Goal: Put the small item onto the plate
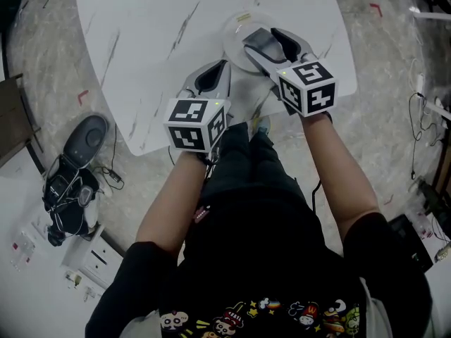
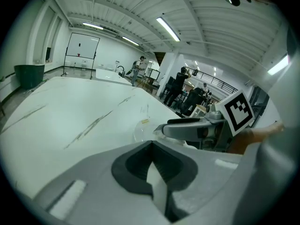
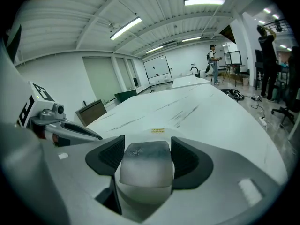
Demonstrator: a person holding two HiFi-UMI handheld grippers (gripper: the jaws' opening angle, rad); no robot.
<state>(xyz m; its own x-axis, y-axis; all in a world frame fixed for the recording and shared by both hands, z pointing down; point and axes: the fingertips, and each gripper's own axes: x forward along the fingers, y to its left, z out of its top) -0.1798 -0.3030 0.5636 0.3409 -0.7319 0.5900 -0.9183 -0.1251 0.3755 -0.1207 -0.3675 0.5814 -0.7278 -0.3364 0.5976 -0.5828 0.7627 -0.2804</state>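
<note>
Nearest the camera, the person's two forearms reach forward from 6 o'clock toward the edge of the white, grey-veined tabletop (image 1: 162, 27). The left hand-held gripper (image 1: 211, 77) sits at the tabletop's near edge. In its own view its dark pads are pressed together with nothing between them. It lies just beside the plate, at about 7 o'clock from it.

The right hand-held gripper (image 3: 147, 153) comes in from 5 o'clock and reaches over the plate (image 1: 235, 37), a pale round dish near the tabletop's near edge. Its jaws pinch the small item (image 3: 144, 170), a grey-topped, whitish block with rounded corners, one pad on each side. The block hangs directly over the plate's middle. Whether its underside touches the dish cannot be told.

A small yellow label (image 3: 158, 131) shows on the plate's far part, at 12 o'clock from the block. Beyond it the tabletop runs on bare. On the floor at 9 o'clock lies a dark oval device (image 1: 88, 138) with cables beside it.
</note>
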